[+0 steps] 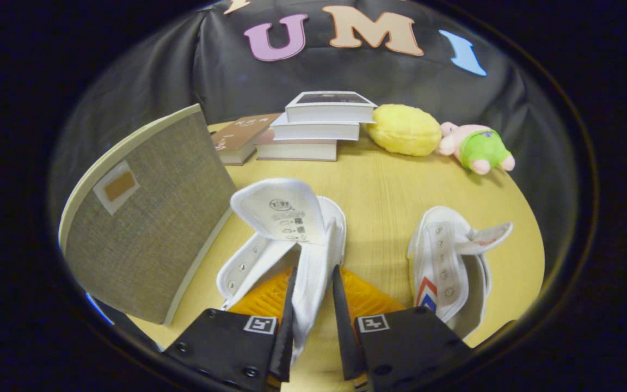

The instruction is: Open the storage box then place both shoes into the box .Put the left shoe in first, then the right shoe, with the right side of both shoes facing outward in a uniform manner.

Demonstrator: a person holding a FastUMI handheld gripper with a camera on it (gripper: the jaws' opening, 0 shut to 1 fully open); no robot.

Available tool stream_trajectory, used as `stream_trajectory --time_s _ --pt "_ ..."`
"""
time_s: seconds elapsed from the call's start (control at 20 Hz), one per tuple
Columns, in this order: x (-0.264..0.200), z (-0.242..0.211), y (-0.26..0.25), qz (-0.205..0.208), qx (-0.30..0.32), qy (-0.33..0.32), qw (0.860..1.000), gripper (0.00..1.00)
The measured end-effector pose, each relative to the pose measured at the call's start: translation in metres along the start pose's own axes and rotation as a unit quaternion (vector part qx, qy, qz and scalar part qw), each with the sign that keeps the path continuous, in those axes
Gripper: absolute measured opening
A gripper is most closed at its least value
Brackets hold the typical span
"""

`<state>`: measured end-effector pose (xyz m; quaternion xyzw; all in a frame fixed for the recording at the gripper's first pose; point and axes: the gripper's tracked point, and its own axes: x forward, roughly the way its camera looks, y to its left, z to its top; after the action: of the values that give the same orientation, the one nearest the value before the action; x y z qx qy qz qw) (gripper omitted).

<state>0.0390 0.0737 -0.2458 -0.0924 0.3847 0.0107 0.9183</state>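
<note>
Storage box (145, 228): the biggest thing here, a grey fabric-covered panel standing tilted on the table (384, 179). Whether this panel is a raised lid or a side wall, I cannot tell. It looks stiff and light.
Table: pale wood, bare between the box and the far clutter.
Books (313, 130): a stack beyond the box, on the far part of the table, with one more brown-covered book lying nearer the box. Well clear of any path into the box, I judge.
Held shoe (292, 234): a white canvas high-top just beside the box, tongue flopped up and open, no laces in the eyelets. Likely light and soft, so the upper will fold and swing; the collar wall is the sensible grip.
Gripper (313, 321): fingers nearly closed, with a thin fold of the shoe's white side wall pinched between them; both appear to press on it.
Second shoe (449, 267): farther from the box than the held shoe, well apart from it, lying on the table with its tongue thrown open. Same floppy canvas, probably.
Yellow plush (405, 129): soft lump past the books, far from the box.
Pink-and-green plush (477, 148): touching the yellow one, farthest from the box; no obstacle.
In the way: nothing lies between held shoe and box.
</note>
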Motion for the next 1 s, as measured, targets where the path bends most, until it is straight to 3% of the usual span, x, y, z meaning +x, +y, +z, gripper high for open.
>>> stream_trajectory --time_s 0.1,0.2,0.4,0.6,1.0 --pt "0.008 0.003 -0.004 0.004 0.025 -0.002 1.000 0.23" --pt "0.009 0.002 -0.006 0.021 0.063 0.003 0.998 0.14" --pt "0.007 0.002 -0.011 0.042 0.149 0.016 0.988 0.12" --pt "0.006 0.003 -0.008 0.055 0.185 0.022 0.981 0.09" --pt "-0.013 0.013 0.024 0.138 0.268 0.047 0.953 0.08"
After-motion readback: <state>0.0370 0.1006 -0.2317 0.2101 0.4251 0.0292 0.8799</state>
